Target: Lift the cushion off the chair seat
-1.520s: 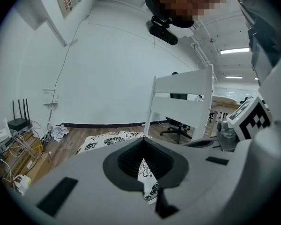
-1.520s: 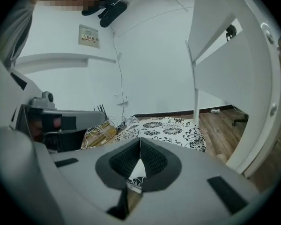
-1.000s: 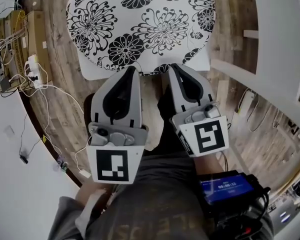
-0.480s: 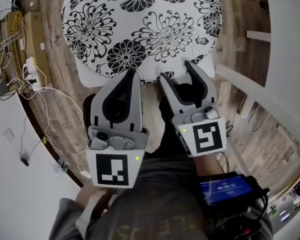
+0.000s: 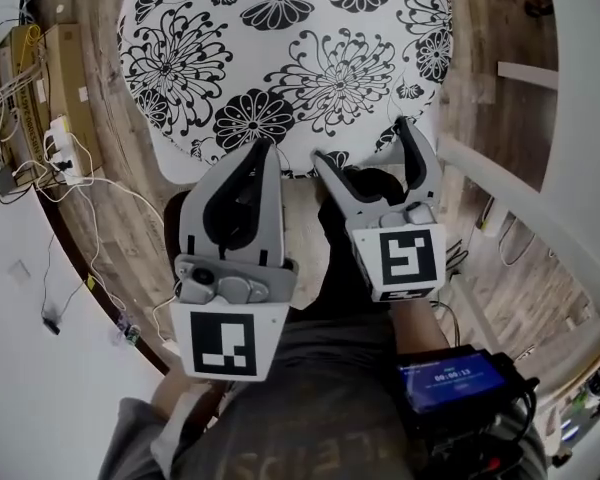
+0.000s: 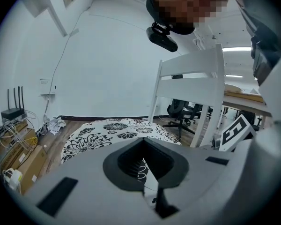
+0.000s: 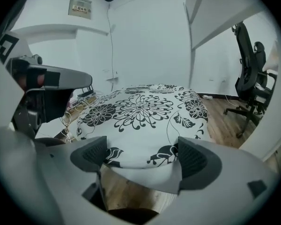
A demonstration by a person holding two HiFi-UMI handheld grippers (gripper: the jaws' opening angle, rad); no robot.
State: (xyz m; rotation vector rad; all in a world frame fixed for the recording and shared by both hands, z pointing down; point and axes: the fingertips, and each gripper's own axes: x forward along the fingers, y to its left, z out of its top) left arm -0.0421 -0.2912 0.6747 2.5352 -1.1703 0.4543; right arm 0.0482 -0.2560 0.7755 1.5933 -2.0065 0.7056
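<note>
Since a second ago our right gripper (image 5: pixel 363 143) sank to the front edge of the cushion (image 5: pixel 300 58), jaws opening wide | cushion lies on chair seat (image 7: pixel 146 179), front edge between those jaws, ungripped | we see left gripper (image 5: pixel 263 148) just beside, jaws closed together, empty

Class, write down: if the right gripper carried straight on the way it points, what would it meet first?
Most likely the cushion's near edge. The right gripper's jaws are opening and straddle that edge without pressing it. The chair seat lies just below.
</note>
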